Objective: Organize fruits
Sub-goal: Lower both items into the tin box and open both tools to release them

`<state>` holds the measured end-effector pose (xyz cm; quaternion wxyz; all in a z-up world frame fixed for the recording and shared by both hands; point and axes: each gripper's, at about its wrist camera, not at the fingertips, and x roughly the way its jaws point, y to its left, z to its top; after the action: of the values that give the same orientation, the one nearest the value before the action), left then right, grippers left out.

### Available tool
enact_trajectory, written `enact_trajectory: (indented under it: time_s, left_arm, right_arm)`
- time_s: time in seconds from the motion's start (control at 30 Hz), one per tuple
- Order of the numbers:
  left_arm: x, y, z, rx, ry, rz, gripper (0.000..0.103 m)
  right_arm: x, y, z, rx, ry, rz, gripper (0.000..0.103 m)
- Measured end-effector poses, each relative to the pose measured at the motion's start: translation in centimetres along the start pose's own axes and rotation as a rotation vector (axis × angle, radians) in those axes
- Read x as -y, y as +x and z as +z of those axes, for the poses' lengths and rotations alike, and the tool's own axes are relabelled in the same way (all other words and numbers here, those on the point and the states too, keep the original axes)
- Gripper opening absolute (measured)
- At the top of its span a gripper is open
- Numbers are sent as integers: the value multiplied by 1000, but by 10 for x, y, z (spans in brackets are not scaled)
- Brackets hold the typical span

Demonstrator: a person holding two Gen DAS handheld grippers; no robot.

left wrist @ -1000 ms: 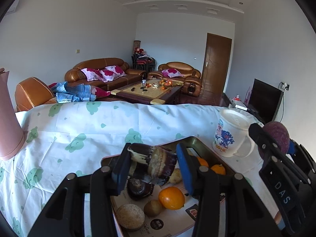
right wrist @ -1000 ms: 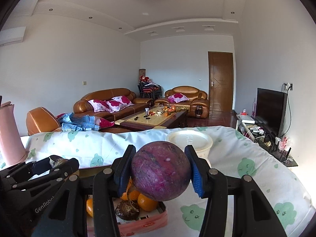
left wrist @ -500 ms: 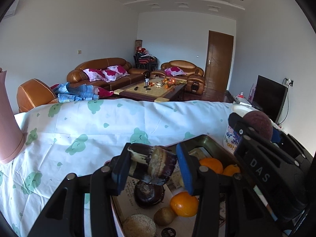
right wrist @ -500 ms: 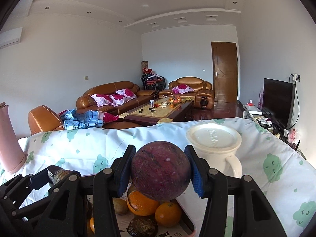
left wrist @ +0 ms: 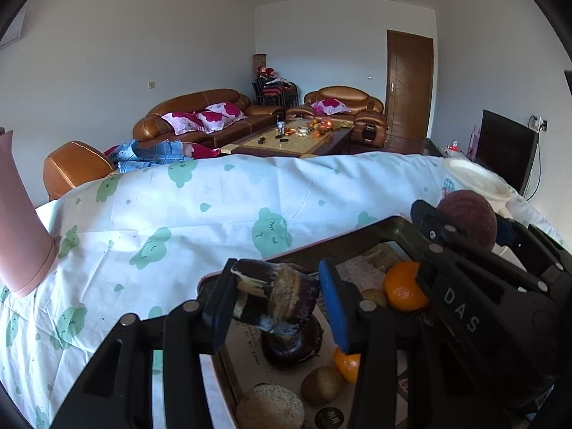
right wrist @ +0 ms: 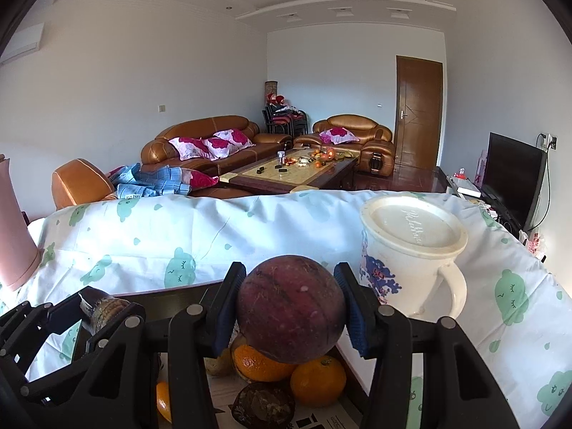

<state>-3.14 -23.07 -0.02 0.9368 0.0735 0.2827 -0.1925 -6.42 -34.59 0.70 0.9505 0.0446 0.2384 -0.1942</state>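
My left gripper is shut on a dark, withered fruit piece with a pale cut face, held above the near left part of a dark tray. In the right wrist view, my right gripper is shut on a round purple-red fruit, which hangs over the tray's oranges. In the tray lie oranges, brown kiwi-like fruits and a dark shrivelled fruit. The right gripper with its purple fruit also shows at the right of the left wrist view.
A white lidded mug with a cartoon print stands right of the tray. A pink jug stands at the far left. The table wears a white cloth with green prints. Beyond its far edge are sofas and a coffee table.
Both grippers have sunk a little toward the tray, still gripping their fruits. The right gripper moved left, closer to the left one, and the mug now sits nearer in its view.
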Motion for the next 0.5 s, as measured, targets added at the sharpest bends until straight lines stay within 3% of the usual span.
enact_trajectory:
  time_s: [0.3,0.5]
  left_arm:
    - [1,7,-2,-15,53,80,47]
    - [6,10,-1,-17,113,93,47]
  right_arm:
    - [-5,14,-4,-96,6,71,54]
    - [-13,14,-6,-111,-8,104,54]
